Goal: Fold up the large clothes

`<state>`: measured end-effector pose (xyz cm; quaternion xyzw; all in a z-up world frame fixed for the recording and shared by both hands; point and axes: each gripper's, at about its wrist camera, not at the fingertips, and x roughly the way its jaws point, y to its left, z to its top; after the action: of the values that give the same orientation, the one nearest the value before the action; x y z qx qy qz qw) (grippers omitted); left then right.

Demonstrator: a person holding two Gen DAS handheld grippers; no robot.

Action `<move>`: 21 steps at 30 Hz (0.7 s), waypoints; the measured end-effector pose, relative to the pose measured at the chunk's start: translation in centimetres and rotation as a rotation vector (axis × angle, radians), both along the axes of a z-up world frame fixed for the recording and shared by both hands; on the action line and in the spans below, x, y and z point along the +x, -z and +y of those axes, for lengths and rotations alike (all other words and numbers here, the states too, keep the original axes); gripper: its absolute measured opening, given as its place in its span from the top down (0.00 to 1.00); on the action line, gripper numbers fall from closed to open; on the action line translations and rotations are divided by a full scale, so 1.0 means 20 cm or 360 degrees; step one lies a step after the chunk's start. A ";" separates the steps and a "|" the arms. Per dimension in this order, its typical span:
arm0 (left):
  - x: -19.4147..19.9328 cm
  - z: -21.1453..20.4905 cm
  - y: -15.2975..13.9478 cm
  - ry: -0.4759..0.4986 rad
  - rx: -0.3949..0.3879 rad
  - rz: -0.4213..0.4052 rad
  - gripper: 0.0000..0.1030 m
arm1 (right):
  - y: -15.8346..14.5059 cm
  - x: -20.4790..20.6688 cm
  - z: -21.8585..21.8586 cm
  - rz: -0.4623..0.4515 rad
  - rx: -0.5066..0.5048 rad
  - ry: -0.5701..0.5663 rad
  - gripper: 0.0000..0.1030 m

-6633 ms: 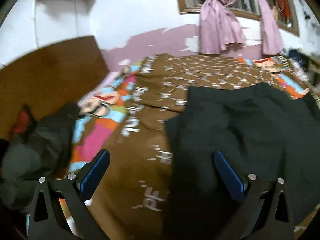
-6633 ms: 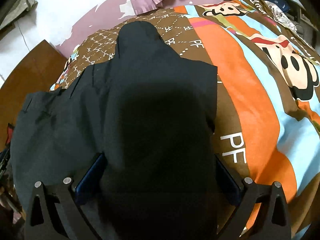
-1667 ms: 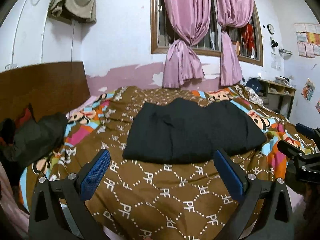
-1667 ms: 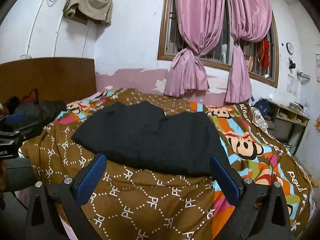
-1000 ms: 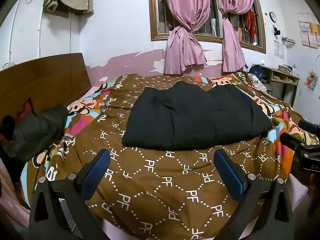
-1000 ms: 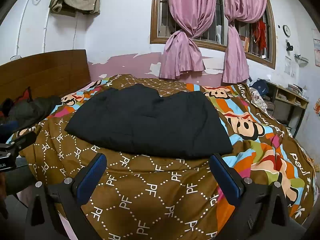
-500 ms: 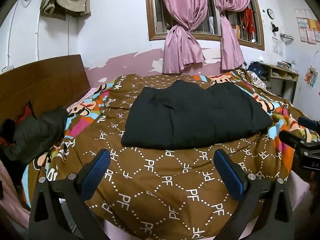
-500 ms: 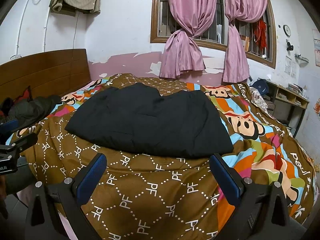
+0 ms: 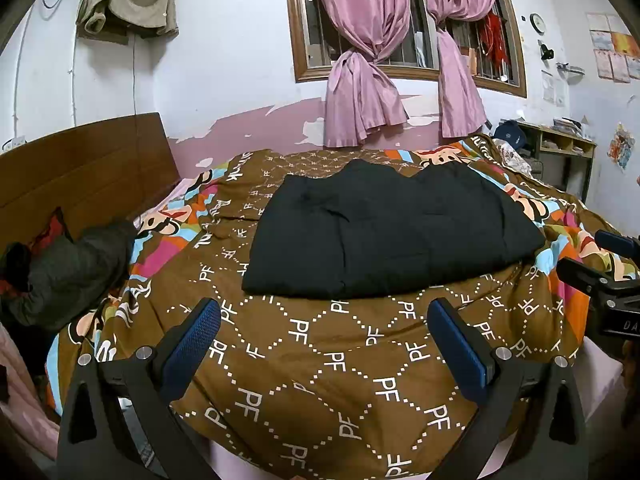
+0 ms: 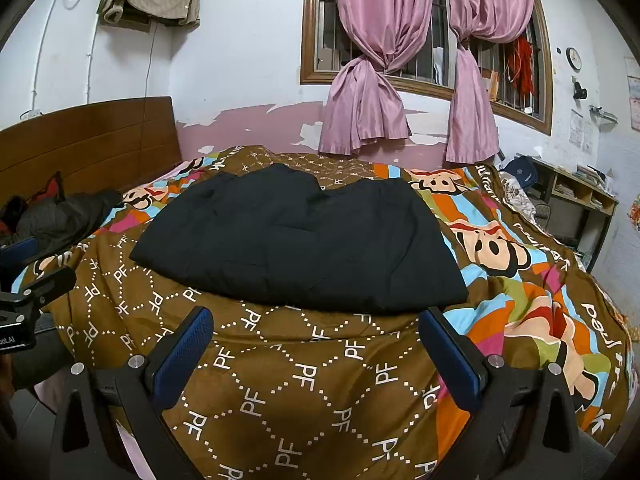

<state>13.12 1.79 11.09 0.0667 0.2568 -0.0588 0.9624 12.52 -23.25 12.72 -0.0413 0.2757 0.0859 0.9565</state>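
**A:** Left wrist view is showing the left gripper [image 9: 324,334] hanging over the near edge of the bed, blue pads spread wide apart and gripping nothing. The black garment [image 9: 384,236] is lying folded in a rough rectangle in the middle of the bedspread [image 9: 320,376], well apart from the fingers. Anyone seeing the other side?

**B:** Yeah, the right wrist cam is looking at the same thing from a bit further right. The right gripper [image 10: 316,342] is also sitting with its jaws wide and empty, pointing at the near edge of the black garment [image 10: 304,240], not touching it. The left gripper [image 10: 28,276] is poking into frame at the far left.

**A:** Same here, the right gripper [image 9: 600,272] is peeking in at my right edge. A dark jacket [image 9: 68,268] is bunching up by the wooden headboard [image 9: 80,176].

**B:** And the pink curtains [image 10: 380,60] are hanging knotted at the window behind the bed. Garment's far edge is looking uneven, two humps.
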 end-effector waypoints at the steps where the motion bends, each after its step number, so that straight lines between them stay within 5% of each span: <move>1: 0.00 0.00 0.00 0.0002 0.0003 0.0000 0.02 | 0.00 0.00 0.00 0.0001 0.0000 0.0000 0.00; 21: 0.00 0.00 0.01 0.0007 0.0011 -0.0002 0.02 | -0.01 0.00 0.00 0.0003 0.0000 0.0001 0.00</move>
<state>13.16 1.83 10.95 0.0705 0.2563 -0.0600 0.9621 12.56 -23.18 12.83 -0.0410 0.2765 0.0857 0.9563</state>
